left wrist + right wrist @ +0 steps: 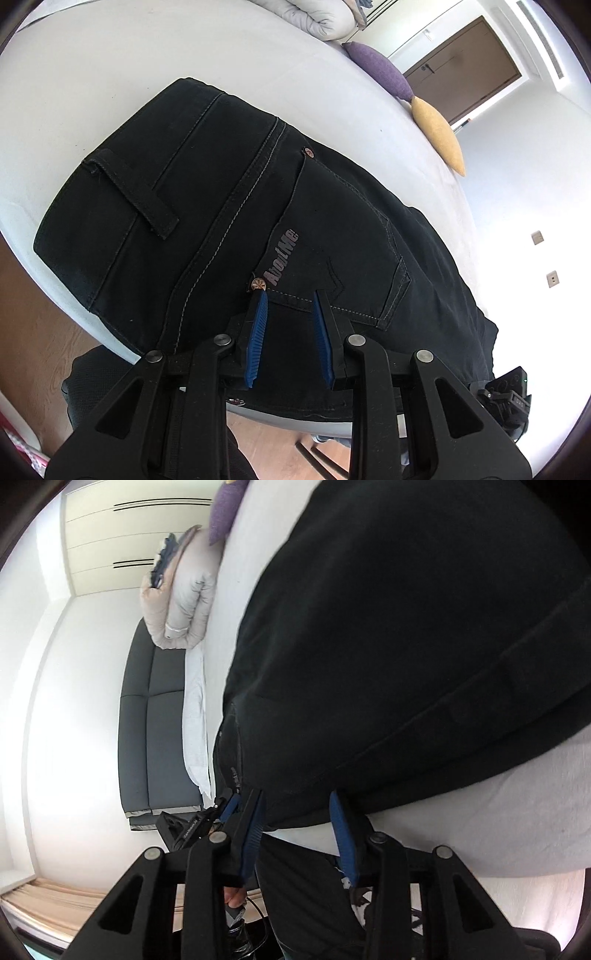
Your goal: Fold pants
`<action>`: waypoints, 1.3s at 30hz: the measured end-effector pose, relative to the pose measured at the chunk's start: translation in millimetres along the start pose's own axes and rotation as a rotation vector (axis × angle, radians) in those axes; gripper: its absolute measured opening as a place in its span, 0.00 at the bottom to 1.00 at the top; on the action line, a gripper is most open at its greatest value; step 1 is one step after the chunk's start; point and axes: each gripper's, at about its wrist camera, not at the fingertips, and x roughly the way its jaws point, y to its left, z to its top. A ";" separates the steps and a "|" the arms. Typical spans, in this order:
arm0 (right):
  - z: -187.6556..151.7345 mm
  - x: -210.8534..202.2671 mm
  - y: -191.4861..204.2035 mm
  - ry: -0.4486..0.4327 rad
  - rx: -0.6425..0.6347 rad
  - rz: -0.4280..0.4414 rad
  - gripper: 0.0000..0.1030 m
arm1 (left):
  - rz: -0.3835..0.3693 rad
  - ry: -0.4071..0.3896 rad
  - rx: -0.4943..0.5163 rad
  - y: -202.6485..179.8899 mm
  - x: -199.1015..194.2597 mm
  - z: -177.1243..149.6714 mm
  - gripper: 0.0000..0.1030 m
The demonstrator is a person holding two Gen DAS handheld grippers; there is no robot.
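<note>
Black pants (229, 206) spread on bed (110, 66); left gripper (290, 295) parted, fabric between fingers, grip unclear; right gripper (299, 797) parted at pants edge, nothing pinched.

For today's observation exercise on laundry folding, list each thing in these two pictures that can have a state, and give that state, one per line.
Black pants: lying on the bed, back pocket up, partly folded.
Left claw: jaws a little apart over the pocket; grip not clear.
Right claw: open, at the pants' edge, fabric between the fingers but not pinched.
White bed: covered by a smooth sheet.
Brown door: closed.
Grey duvet: folded into a bundle.
</note>
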 end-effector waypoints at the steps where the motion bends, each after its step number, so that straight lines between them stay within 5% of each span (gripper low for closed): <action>1: -1.1 1.0 1.1 0.003 -0.002 -0.014 0.37 | -0.001 -0.001 -0.001 -0.5 0.4 -1.4 0.23; 13: 11.2 2.9 -12.5 -0.019 0.076 0.004 0.37 | -0.007 -0.026 0.052 -17.6 -9.2 1.1 0.23; 18: 14.1 8.2 -15.0 -0.025 0.051 -0.006 0.10 | -0.038 -0.031 0.130 -56.3 -7.1 17.5 0.23; 27: -1.0 3.9 -16.6 -0.048 0.020 -0.008 0.06 | -0.081 0.081 0.334 -137.7 53.2 18.9 0.23; 32: -2.9 5.4 -23.2 -0.039 0.018 -0.007 0.04 | 0.011 0.153 0.376 -140.3 100.2 14.9 0.23; 34: -3.4 2.1 -17.7 -0.038 -0.026 -0.007 0.10 | -0.019 0.130 0.372 -134.4 98.4 13.3 0.23; 36: -5.9 -5.2 -14.2 -0.052 -0.046 0.009 0.25 | -0.031 0.132 0.379 -130.9 98.2 13.8 0.23; 38: -6.3 -17.4 -14.9 -0.090 -0.016 0.056 0.54 | -0.042 0.139 0.375 -127.4 94.4 13.2 0.23; 39: -5.3 -25.9 -14.7 -0.126 -0.007 0.056 0.57 | -0.042 0.141 0.369 -126.1 92.8 13.9 0.23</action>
